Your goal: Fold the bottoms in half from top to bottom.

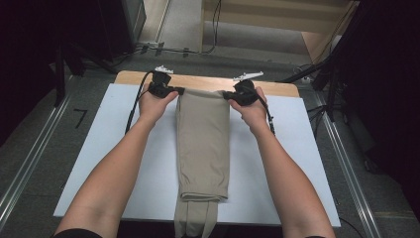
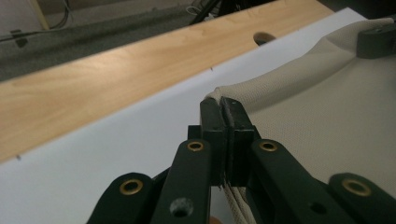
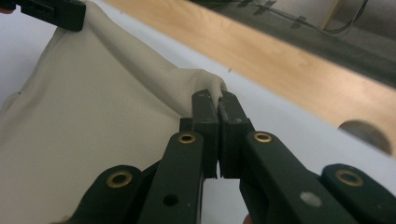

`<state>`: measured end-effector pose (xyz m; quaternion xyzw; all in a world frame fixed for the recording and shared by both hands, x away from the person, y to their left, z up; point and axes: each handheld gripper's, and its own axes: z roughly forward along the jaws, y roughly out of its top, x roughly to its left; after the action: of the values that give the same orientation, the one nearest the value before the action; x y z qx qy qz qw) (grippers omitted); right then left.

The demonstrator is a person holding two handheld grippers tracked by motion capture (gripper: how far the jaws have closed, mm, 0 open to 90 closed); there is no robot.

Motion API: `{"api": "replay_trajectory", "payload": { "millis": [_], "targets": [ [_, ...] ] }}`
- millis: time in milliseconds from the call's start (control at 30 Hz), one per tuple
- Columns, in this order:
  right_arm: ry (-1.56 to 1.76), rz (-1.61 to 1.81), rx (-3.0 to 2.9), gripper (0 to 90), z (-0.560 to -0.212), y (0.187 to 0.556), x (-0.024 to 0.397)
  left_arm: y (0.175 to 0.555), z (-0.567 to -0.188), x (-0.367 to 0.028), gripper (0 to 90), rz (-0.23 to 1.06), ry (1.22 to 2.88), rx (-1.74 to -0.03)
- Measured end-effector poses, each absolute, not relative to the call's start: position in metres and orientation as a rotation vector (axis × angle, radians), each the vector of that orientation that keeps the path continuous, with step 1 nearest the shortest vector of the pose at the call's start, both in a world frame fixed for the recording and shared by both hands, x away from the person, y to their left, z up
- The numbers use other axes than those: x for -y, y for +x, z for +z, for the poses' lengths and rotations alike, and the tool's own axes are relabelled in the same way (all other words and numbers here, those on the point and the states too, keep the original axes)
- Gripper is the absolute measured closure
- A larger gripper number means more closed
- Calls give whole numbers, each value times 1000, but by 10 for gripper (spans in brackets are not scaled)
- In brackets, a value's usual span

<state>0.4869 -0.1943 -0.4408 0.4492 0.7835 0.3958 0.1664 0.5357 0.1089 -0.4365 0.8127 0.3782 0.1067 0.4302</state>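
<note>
A dark room surrounds a wooden table point(image 1: 208, 82) covered by a white sheet point(image 1: 114, 148), with cables and stand legs on the grey floor point(image 1: 34, 148) beyond. A folded beige garment, apparently trousers point(image 1: 203, 144), lies lengthwise down the middle of the sheet; its near end hangs over the table's near edge, its far end reaches close to the bare wood strip. The left gripper point(image 1: 174, 90) clamps the far left corner of the trousers, and the left gripper view point(image 2: 225, 108) confirms the jaws pressed together on a ridge of cloth, with folded layers showing between them lower down. The right gripper point(image 1: 229, 95) clamps the far right corner; the right gripper view point(image 3: 213, 100) shows its jaws pinched tight on a raised peak of fabric. The cloth between the two corners is drawn fairly taut and lifted slightly off the sheet at the pinch points. Both forearms enter from the near side, one either side of the trousers.
</note>
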Motion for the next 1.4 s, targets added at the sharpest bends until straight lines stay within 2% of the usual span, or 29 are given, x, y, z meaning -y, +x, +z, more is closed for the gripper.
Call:
{"api": "replay_trajectory", "payload": {
  "millis": [200, 233, 300, 333, 400, 467, 533, 633, 767, 800, 900, 1000, 1400],
  "targets": [
    [1304, 1136, -2128, 858, -424, 500, 193, 550, -417, -100, 893, 357, 1995, -909],
    [1332, 1132, -2101, 786, -423, 502, 193, 553, -417, -98, 874, 380, 2007, -921],
    [1373, 1059, -2033, 440, -420, 507, 192, 555, -414, -98, 600, 427, 2003, -978],
    [1388, 1023, -2026, 360, -419, 507, 192, 555, -412, -101, 494, 400, 1967, -1009],
    [1392, 1016, -2022, 247, -418, 504, 195, 553, -408, -108, 357, 312, 1902, -1026],
    [1387, 1041, -2038, 232, -419, 497, 200, 547, -408, -113, 202, 260, 1884, -1015],
    [1380, 1076, -2054, 190, -422, 488, 205, 536, -410, -117, 137, 220, 1876, -971],
    [1372, 1147, -2081, 134, -429, 471, 209, 517, -417, -124, 115, 180, 1874, -910],
    [1337, 1144, -2090, 110, -437, 442, 208, 488, -428, -129, 113, 138, 1883, -855],
    [1323, 1157, -2097, 71, -439, 435, 208, 480, -431, -130, 110, 126, 1892, -834],
    [1318, 1219, -2102, 5, -442, 414, 209, 456, -437, -130, 49, 105, 1901, -784],
    [1301, 1275, -2103, 0, -445, 393, 210, 433, -443, -130, 0, 74, 1907, -742],
    [1201, 1292, -2200, 0, -459, 303, 203, 341, -469, -134, 0, 22, 1963, -654]
  ]
}}
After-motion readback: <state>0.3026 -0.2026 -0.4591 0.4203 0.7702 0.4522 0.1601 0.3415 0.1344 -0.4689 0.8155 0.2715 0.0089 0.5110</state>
